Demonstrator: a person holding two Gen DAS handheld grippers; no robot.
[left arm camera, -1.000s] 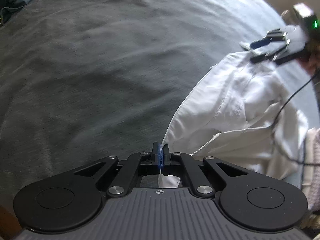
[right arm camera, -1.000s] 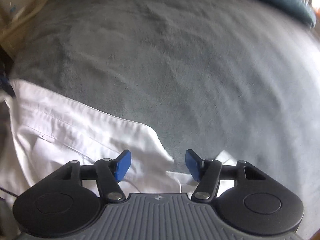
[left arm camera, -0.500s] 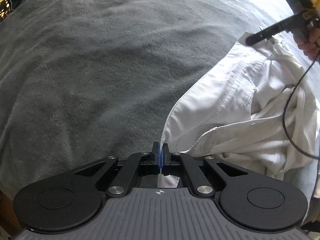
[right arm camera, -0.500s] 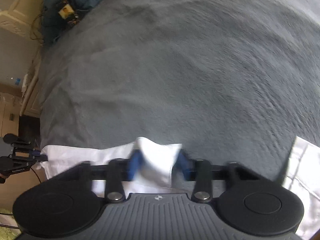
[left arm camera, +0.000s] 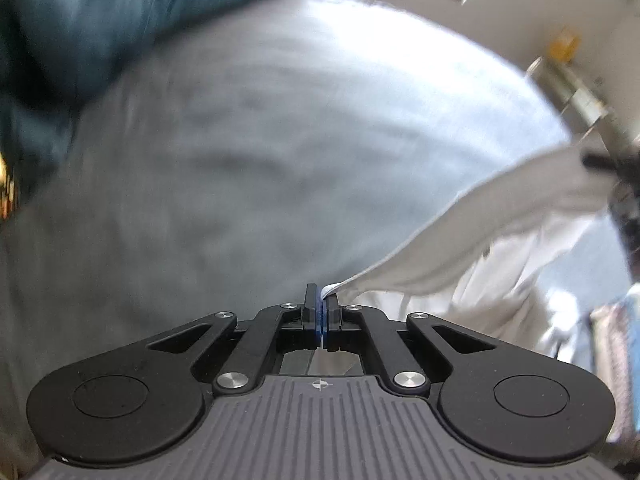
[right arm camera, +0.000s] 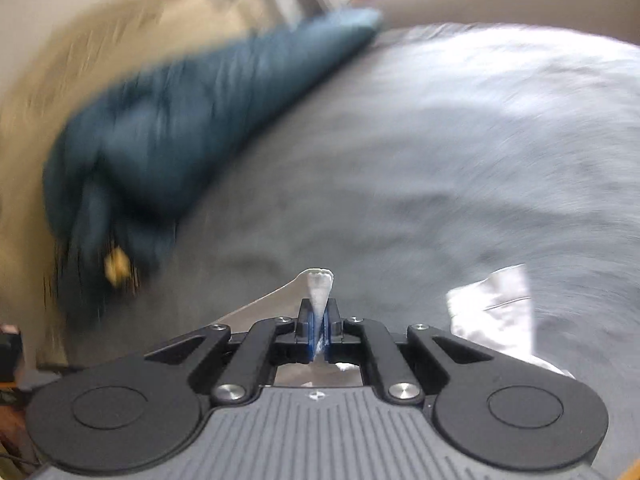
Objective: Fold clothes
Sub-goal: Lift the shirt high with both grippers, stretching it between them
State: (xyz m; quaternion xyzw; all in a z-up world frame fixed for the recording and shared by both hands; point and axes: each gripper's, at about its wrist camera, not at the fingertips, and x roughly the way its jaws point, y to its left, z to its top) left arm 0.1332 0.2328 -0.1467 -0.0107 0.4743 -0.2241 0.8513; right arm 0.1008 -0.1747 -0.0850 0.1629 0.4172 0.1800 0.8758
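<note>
A white shirt (left arm camera: 492, 240) hangs lifted above the grey bed cover (left arm camera: 280, 152), stretched between both grippers. My left gripper (left arm camera: 322, 304) is shut on one thin edge of it. In the left wrist view the cloth runs up and right to the other gripper (left arm camera: 600, 162), dark and blurred at the frame's edge. My right gripper (right arm camera: 319, 318) is shut on a bunched corner of the white shirt (right arm camera: 319, 288), which pokes out past the blue pads. A loose part of the shirt (right arm camera: 496, 304) hangs lower right in that view.
A dark teal duvet (right arm camera: 192, 128) lies bunched along the far side of the grey bed cover (right arm camera: 440, 160). A small yellow-tagged item (right arm camera: 116, 266) sits by it. Furniture (left arm camera: 576, 92) and a wall stand beyond the bed on the right.
The right gripper closed from open onto a shirt corner. Both grippers rose and tilted up, lifting the shirt off the bed; the views now show the duvet and room.
</note>
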